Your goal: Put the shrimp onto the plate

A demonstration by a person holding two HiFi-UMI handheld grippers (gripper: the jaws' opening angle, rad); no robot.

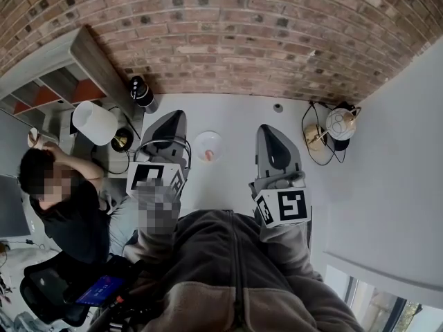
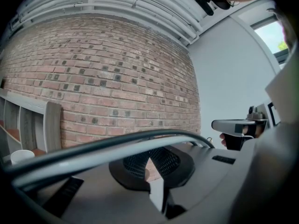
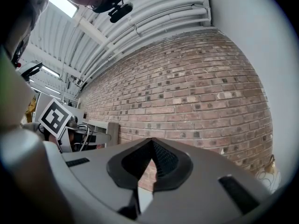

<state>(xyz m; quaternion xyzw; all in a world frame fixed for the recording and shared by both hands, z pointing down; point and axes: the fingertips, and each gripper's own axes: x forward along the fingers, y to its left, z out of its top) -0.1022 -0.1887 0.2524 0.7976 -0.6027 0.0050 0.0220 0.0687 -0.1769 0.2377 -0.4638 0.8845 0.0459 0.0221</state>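
A small white plate (image 1: 207, 144) sits on the white table (image 1: 235, 116) between my two grippers. A small pink-orange piece, seemingly the shrimp (image 1: 208, 155), lies on it. My left gripper (image 1: 174, 117) is held just left of the plate, its jaws shut and empty. On the plate's right, my right gripper (image 1: 269, 133) is also shut with nothing in it. Both gripper views point up at the brick wall: the left gripper (image 2: 148, 158) and the right gripper (image 3: 152, 142) show their tips together. Neither gripper view shows the plate.
A brick wall (image 1: 242, 33) backs the table. A white-shaded lamp (image 1: 93, 122) and a black bottle (image 1: 142, 92) stand at the left, and a gold globe lamp (image 1: 338, 125) with cables at the right. A seated person (image 1: 66, 199) is at the left by a shelf (image 1: 48, 81).
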